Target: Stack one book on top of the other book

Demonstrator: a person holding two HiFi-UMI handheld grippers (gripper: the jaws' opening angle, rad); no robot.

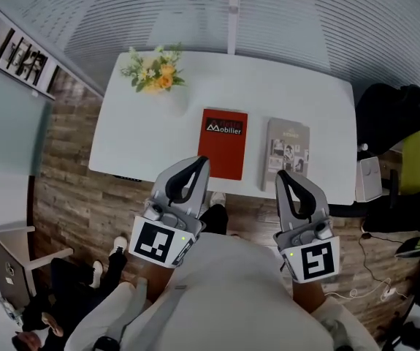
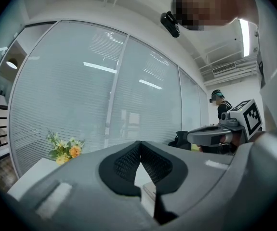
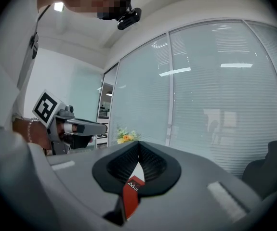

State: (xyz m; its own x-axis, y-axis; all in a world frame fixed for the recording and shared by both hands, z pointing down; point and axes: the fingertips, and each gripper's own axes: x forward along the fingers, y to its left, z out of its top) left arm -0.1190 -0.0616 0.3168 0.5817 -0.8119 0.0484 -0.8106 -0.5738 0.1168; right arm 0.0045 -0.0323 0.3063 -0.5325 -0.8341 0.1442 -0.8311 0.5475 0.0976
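Note:
A red book (image 1: 223, 142) lies flat near the front edge of the white table (image 1: 136, 130). To its right lies a grey book (image 1: 286, 153) with small pictures on its cover; the two are apart. My left gripper (image 1: 203, 160) is shut and empty, its tip over the red book's near left corner. My right gripper (image 1: 283, 175) is shut and empty too, held over the grey book's near edge. In the right gripper view the red book (image 3: 131, 192) shows through the closed jaws. In the left gripper view a corner of the grey book (image 2: 149, 190) shows below the closed tips.
A bunch of yellow and white flowers (image 1: 153, 72) stands at the table's back left. A black chair (image 1: 394, 115) and a white box (image 1: 369, 178) are off the right end. Another person (image 1: 63, 298) sits on the wooden floor at lower left. A blinded glass wall (image 1: 231, 6) runs behind the table.

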